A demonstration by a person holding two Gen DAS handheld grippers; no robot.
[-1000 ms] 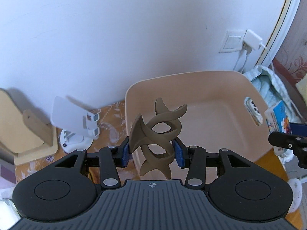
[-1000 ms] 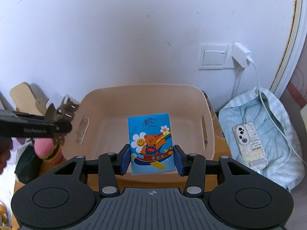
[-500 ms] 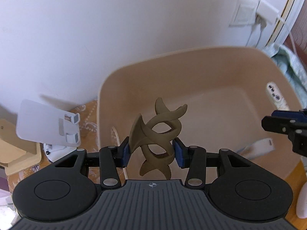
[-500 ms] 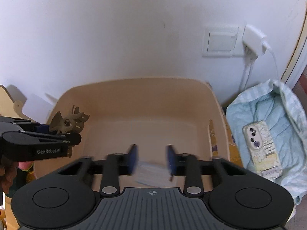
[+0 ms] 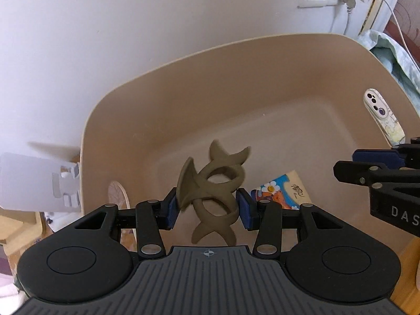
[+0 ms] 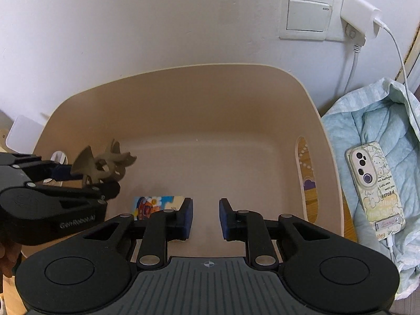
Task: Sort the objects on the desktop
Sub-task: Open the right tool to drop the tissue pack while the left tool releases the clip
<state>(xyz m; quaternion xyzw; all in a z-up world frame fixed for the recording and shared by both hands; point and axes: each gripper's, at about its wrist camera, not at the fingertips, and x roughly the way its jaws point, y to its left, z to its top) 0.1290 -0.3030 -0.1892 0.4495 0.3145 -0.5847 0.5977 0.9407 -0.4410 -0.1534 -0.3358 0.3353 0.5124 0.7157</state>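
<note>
My left gripper [image 5: 208, 207] is shut on a brown hair claw clip [image 5: 212, 183] and holds it over the left part of the beige bin [image 5: 183, 60]. The right wrist view shows that clip [image 6: 105, 165] in the left gripper [image 6: 89, 178] at the bin's left side. A blue cartoon tissue pack [image 6: 155, 204] lies flat on the bin floor [image 6: 223, 157], just left of my right gripper [image 6: 206, 218]. The right jaws are opening with nothing between them. The left wrist view shows the tissue pack [image 5: 281, 191] and the right gripper [image 5: 349, 165] at the right edge.
A phone [image 6: 375, 186] on a charging cable lies on a light blue cloth [image 6: 367, 120] right of the bin. A wall switch and charger [image 6: 357, 18] sit above. A white phone stand [image 5: 34, 181] is left of the bin. A hand [image 6: 8, 257] holds the left gripper.
The right gripper let go of the tissue pack, which now lies on the bin floor. Both grippers came down over the bin. The left still holds the clip.
</note>
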